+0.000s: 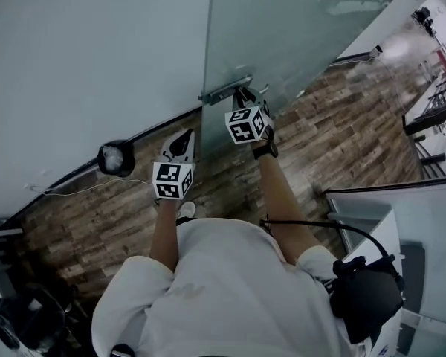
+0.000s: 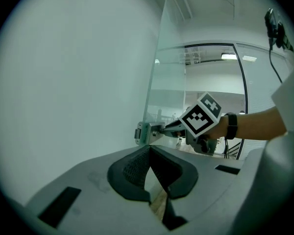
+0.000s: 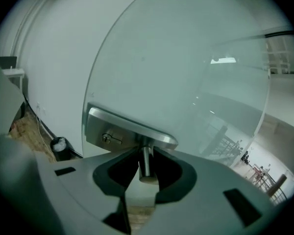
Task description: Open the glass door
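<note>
The glass door [image 1: 282, 36] stands ahead, beside a white wall [image 1: 89, 58]. Its metal lock plate [image 1: 224, 90] carries a lever handle [image 3: 146, 161]. In the right gripper view that steel lever sits between the dark pads of my right gripper [image 3: 145, 174], which is shut on it, just below the plate with the keyhole [image 3: 110, 139]. My left gripper [image 1: 182, 144] hangs to the left of the door's edge, facing the wall, apart from the door. Its jaws [image 2: 149, 153] are shut with nothing between them. The left gripper view shows the right gripper [image 2: 179, 129] at the lock plate [image 2: 143, 132].
A black round bin [image 1: 115, 158] stands at the foot of the wall to the left, with a thin cable [image 1: 82, 188] beside it. The floor is wood plank [image 1: 342, 140]. A glass partition [image 1: 401, 199] is at the right; a black bag [image 1: 366, 296] hangs at my right side.
</note>
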Tool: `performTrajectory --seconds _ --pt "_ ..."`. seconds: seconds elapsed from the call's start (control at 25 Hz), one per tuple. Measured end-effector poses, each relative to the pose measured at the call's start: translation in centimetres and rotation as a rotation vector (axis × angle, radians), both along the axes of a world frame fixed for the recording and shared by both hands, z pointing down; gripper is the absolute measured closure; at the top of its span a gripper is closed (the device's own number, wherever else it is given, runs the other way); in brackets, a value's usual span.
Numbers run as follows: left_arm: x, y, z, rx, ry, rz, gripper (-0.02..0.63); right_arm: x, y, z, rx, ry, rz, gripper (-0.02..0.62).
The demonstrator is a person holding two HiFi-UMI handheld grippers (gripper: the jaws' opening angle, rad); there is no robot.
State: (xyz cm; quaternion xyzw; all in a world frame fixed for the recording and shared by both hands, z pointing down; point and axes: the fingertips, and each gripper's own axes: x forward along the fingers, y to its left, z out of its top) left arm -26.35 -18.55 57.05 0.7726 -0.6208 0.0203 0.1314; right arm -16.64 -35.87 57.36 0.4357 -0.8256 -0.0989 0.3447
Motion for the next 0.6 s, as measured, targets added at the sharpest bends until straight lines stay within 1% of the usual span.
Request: performTrajectory --seconds 0.12,0.28,0.48,0.6 --pt "-1.2 0.6 0.4 -0.006 -0.007 -0.025 0.604 -1.9 -1.4 0.1 -0.02 0.0 -0.021 0.503" --pt "-3.1 0.6 0.8 -0.017 -0.011 -0.053 0.604 -4.2 -3.8 0.1 -0.006 0.011 -0.036 0.503" --pt "-7.3 0.2 0.3 -0.014 -0.023 -0.09 0.604 -7.0 -6.0 0.3 0.007 0.023 -0.022 0.503" --pt "-10.2 -0.8 0.3 -0.015 -0.036 -0.086 0.604 -8.8 -7.3 0.6 0.012 0.026 -0.006 0.503"
